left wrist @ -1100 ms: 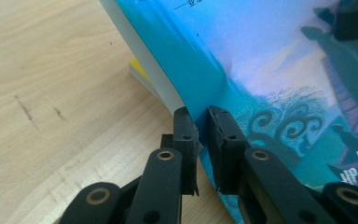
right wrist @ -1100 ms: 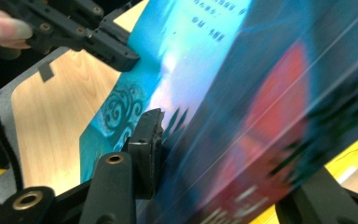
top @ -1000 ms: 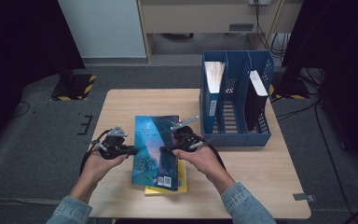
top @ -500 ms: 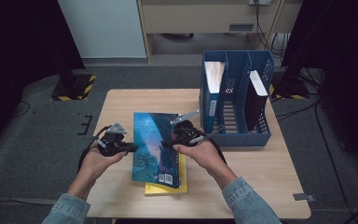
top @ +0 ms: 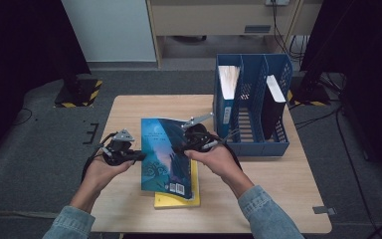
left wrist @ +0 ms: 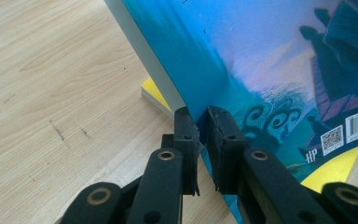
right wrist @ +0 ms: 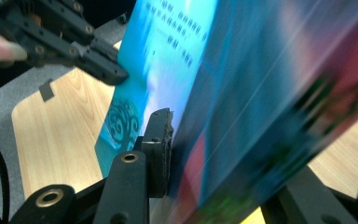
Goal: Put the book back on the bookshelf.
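A blue-covered book hangs tilted between both grippers, above a yellow book that lies flat on the table. My left gripper is shut on the blue book's left edge; in the left gripper view its jaws pinch the cover, with the yellow book below. My right gripper grips the opposite edge. Its jaws have just been closing with the blue book between them, one pad flat against it. The left gripper shows on the far edge in that view.
A blue file rack stands at the table's right rear, holding a blue-spined volume with its white page edges up and a black book. Bare wooden tabletop lies in front of the rack and left of the books.
The right hand has lifted a little, raising the blue book off the yellow one and tilting it more. The left hand has hardly moved.
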